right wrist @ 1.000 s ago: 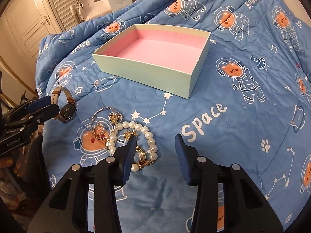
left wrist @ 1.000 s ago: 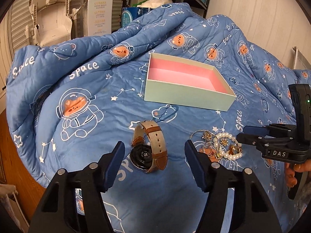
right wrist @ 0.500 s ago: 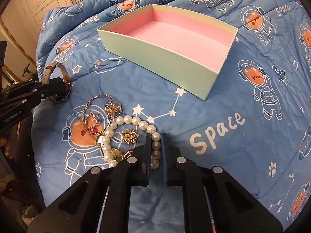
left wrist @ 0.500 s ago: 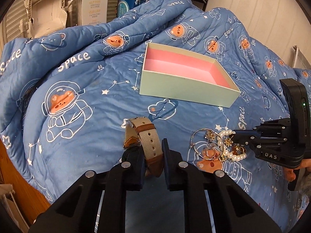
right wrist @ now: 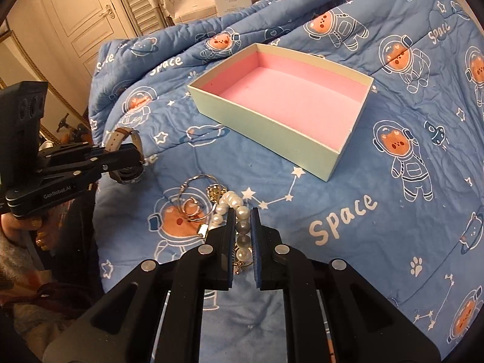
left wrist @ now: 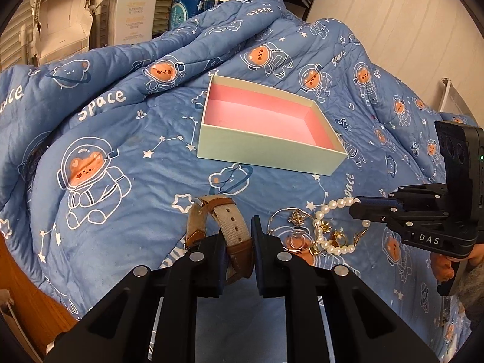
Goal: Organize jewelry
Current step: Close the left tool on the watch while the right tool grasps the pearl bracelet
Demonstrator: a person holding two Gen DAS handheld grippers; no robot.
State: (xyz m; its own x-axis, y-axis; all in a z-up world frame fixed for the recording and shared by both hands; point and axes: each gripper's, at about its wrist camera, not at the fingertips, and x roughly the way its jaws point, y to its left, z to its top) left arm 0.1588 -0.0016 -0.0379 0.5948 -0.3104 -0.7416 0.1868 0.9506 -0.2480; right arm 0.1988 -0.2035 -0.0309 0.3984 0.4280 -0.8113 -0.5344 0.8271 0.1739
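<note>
My left gripper point(left wrist: 237, 239) is shut on a wristwatch point(left wrist: 230, 224) with a beige and brown strap; its loop sticks up between the fingers. From the right wrist view that left gripper point(right wrist: 137, 155) holds the watch point(right wrist: 125, 154) just above the quilt. My right gripper point(right wrist: 242, 222) is shut on a pearl bracelet point(right wrist: 239, 208), several pearls showing between the fingers. The right gripper point(left wrist: 358, 208) reaches in from the right with the pearl bracelet point(left wrist: 329, 224) hanging from its tip. Silver hoops and rings point(right wrist: 190, 202) and gold charms lie beside the pearls. A pale green box point(right wrist: 266, 124) with a pink inside stands open behind.
Everything lies on a blue space-bear quilt point(right wrist: 378, 181) that bunches up into a ridge behind the box point(left wrist: 263, 148). White cartons point(left wrist: 136, 6) and a shelf stand beyond the bed. A door point(right wrist: 78, 21) is at far left. A person's hand point(right wrist: 18, 227) holds the left gripper.
Both grippers went from open to shut: the left closed on the watch, the right on the pearl bracelet. The pearls and the watch have since lifted slightly off the quilt.
</note>
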